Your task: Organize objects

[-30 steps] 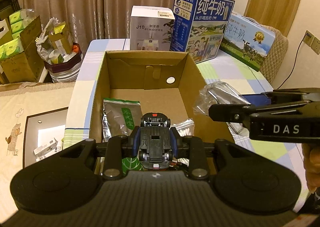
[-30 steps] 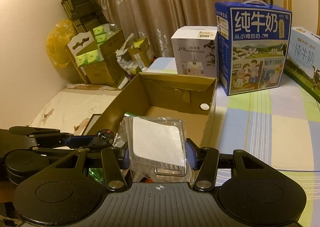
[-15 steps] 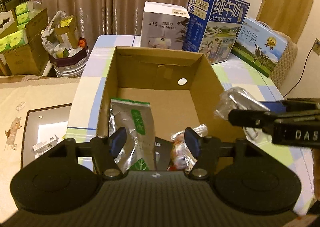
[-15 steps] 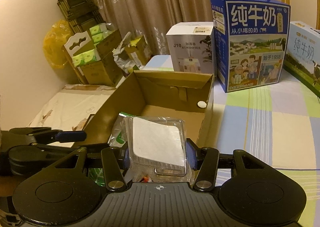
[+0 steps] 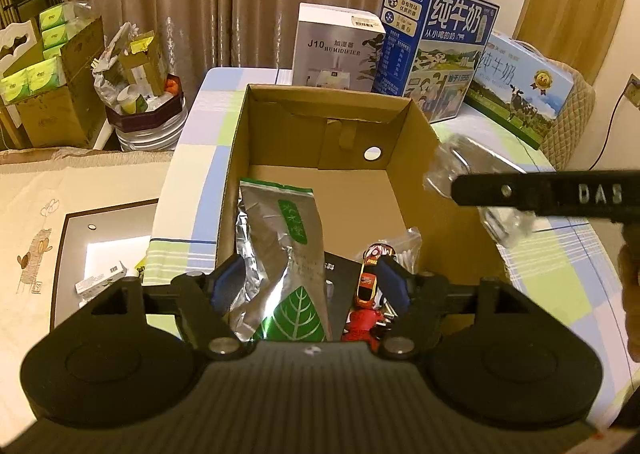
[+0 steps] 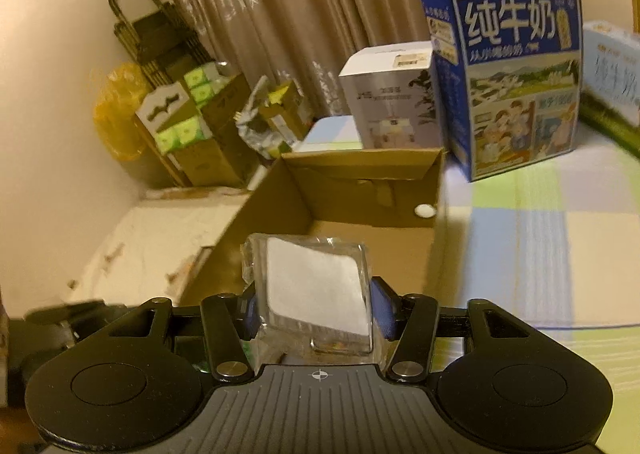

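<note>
Left gripper [image 5: 310, 280] hanging over the near end of the cardboard box [image 5: 420, 126], jaws just spread wide, nothing pinched between them. Below, inside the box: a silver foil pouch [image 5: 280, 238] with a green leaf print lying lengthwise along the left side, a flat black thing partly hidden under it, and a little red and orange toy car [image 5: 370, 280] just beside the right fingertip, apart from it, next to a crinkly clear bag [image 5: 406, 240]. Far half of the box floor bare.

Right gripper [image 6: 312, 308] up at the box's right side, a clear plastic packet [image 6: 316, 294] with a white card inside sitting between its blue pads [image 6: 382, 308]. Jaws just widened too; packet seems to sit tilted with a sliver of room on the left, so not clamped as far as can be made out, though the view is blurry. Same packet [image 5: 472, 182] visible from the left camera, sticking out past the black arm marked DAS, above the box's right wall.

Box sitting on a checked tablecloth [image 5: 560, 278]. Behind it, a white humidifier box [image 5: 336, 42], a tall blue milk carton [image 5: 436, 42] and a pale blue milk case [image 5: 520, 86] lined up in front of the curtain.
</note>
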